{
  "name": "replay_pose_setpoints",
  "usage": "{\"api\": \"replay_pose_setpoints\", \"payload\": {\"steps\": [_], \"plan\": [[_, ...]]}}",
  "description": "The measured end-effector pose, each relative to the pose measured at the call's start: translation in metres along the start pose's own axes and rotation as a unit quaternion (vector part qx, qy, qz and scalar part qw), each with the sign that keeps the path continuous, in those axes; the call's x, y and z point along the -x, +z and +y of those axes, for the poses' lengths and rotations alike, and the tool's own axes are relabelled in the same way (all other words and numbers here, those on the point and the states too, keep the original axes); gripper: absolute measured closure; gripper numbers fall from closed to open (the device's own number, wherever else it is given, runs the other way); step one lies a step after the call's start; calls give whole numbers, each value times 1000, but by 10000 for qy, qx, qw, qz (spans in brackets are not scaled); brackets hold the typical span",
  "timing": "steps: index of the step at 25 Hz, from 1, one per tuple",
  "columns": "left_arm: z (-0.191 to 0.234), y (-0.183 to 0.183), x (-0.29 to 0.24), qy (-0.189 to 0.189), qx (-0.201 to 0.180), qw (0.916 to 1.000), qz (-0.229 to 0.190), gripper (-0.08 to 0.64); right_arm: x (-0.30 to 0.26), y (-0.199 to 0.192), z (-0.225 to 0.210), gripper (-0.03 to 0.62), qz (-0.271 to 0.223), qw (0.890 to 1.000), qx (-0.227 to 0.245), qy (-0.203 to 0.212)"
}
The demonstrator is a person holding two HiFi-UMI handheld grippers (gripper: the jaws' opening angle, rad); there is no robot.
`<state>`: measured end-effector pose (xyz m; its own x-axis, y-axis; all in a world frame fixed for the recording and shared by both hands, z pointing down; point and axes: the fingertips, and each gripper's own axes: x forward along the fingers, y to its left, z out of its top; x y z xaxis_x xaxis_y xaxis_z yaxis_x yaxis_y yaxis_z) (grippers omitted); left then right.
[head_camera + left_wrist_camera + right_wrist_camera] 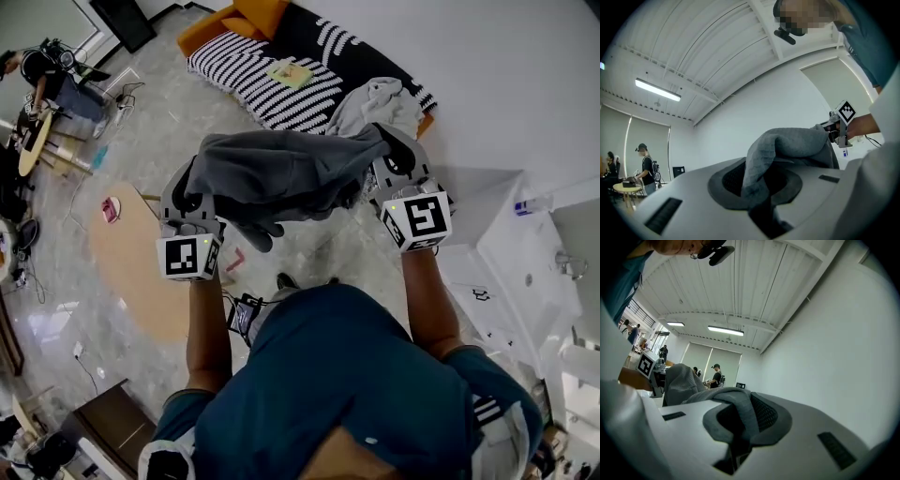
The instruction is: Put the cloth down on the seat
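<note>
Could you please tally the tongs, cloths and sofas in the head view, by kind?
Tongs: 2, left tongs and right tongs, both shut on the dark cloth
Cloths: 2, that dark cloth and a pale cloth lying on the sofa
Sofas: 1
Total: 5

Open-plan lab or studio furnished as a living room: striped sofa (pixel 262 80) at 12 o'clock, oval wooden table (pixel 141 281) at 9 o'clock, polished stone floor (pixel 159 141), strip lights (pixel 657 89) on a bare ribbed ceiling (pixel 717 37), and a standing person (pixel 647 169) beside equipment at 10 o'clock.
</note>
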<state>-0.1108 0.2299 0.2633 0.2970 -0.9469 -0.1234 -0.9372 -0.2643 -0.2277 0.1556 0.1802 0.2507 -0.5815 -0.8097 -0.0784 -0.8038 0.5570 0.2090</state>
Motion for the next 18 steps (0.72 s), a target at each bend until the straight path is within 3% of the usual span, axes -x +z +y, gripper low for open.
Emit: {"api": "replay_pose_setpoints", "payload": {"steps": [11,18], "plan": [[62,-15,-18,-387,134,9989,-249,499,-54,9,36,560,101,9992,187,-337],[82,-23,-33,-434,222,9983,-305,499,-76,9,43,560,177,9989,253,-352]]}}
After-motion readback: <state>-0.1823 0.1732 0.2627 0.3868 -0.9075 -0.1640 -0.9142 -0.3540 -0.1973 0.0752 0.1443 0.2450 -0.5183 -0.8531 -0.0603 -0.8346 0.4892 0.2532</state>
